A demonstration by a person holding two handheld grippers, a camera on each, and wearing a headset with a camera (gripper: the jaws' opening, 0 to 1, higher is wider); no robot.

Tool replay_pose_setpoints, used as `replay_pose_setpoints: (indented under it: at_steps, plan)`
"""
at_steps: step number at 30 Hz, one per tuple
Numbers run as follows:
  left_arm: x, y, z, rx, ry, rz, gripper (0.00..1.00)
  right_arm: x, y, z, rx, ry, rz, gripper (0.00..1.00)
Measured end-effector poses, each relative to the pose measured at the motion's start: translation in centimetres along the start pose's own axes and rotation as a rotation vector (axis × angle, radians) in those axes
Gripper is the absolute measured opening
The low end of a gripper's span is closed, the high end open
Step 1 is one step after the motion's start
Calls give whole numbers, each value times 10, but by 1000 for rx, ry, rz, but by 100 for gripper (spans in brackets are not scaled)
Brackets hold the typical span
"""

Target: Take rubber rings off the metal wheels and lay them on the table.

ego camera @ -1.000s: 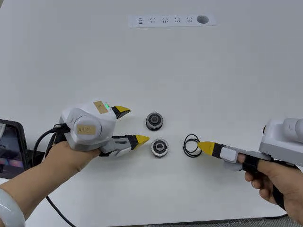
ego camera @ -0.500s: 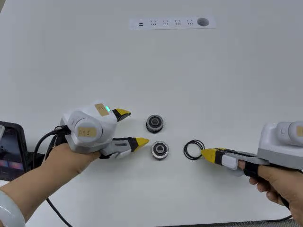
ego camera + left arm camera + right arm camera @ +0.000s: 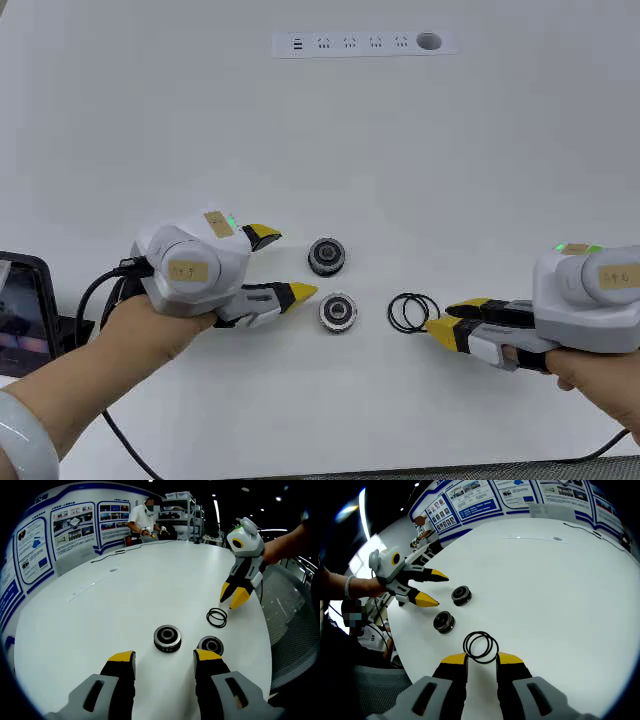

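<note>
Noted two rubber rings (image 3: 413, 312) lying overlapped on the surface (image 3: 450, 180), just off the tips of the right tool (image 3: 448, 316). Found that tool slightly parted, holding nothing. Reads as a drop spot kept clear of the wheels. Found left tool (image 3: 283, 262) spread wide, empty, aimed at near wheel (image 3: 338, 312) and far wheel (image 3: 327, 256), presumably poised to steady one. Cannot tell whether either wheel carries another ring.

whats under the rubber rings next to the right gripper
Bare white table shows through the two overlapping rubber rings ahead of the right gripper. Which ring lies on top where they cross is too fine to tell.
</note>
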State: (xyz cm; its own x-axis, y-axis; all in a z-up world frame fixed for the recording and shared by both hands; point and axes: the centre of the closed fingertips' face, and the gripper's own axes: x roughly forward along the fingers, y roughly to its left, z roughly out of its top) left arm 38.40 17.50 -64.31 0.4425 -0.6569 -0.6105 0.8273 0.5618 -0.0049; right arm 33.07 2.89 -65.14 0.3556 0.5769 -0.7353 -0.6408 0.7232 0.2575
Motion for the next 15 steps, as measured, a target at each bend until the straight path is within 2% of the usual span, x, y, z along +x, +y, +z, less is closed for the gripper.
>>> replay_pose_setpoints:
  at_steps: [2,7,10,15]
  plan:
    - [1,0,1,4,-1,-1,45,3,4,4,22,-1,18,24]
    - [6,-1,7,4,-7,-5,41,11,8,21,90,-50,55,25]
    - [9,-1,12,10,-8,-8,37,17,13,36,157,-92,92,24]
    - [15,-3,18,15,-10,-19,29,24,13,62,271,-170,136,24]
